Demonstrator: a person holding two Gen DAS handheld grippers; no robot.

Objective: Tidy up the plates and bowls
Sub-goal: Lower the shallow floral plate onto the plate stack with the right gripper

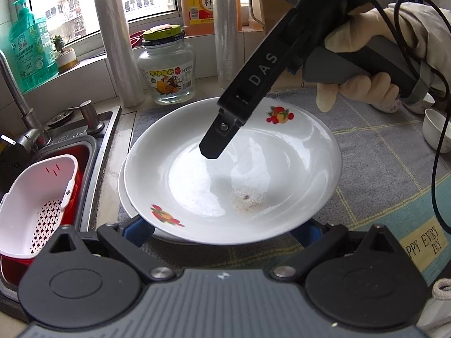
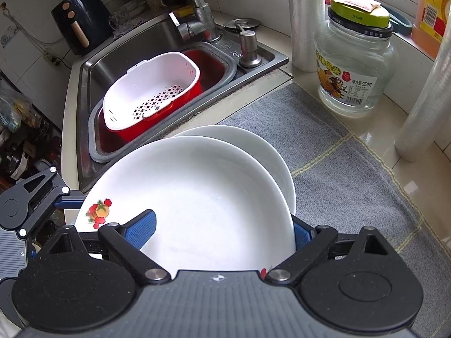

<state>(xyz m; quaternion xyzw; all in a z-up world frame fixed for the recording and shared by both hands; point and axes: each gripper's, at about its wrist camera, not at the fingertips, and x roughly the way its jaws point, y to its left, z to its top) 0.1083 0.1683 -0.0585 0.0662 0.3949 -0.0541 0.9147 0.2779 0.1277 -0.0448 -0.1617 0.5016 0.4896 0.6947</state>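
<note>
A white plate with fruit decals [image 1: 231, 174] [image 2: 197, 191] lies slightly askew on a second white plate [image 1: 126, 200] [image 2: 253, 140], both on a grey cloth. My left gripper [image 1: 222, 225] stands open at the near rim. Its blue fingers [image 1: 138, 229] reach under the upper plate, which hides their tips. In the left wrist view a gloved hand [image 1: 366, 64] holds my right gripper, and one black finger [image 1: 222, 129] points down over the plate's inside. My right gripper [image 2: 222, 222] is open, with one pad [image 2: 141, 231] over the plate and the other just outside its rim.
Left of the plates is a steel sink [image 2: 93, 64] holding a red basin with a white colander [image 1: 36, 197] [image 2: 152, 93]. A glass jar [image 1: 166, 73] [image 2: 352, 70] and film rolls [image 1: 118, 50] stand behind. A small white bowl [image 1: 435, 129] sits at the right on the cloth [image 1: 380, 155].
</note>
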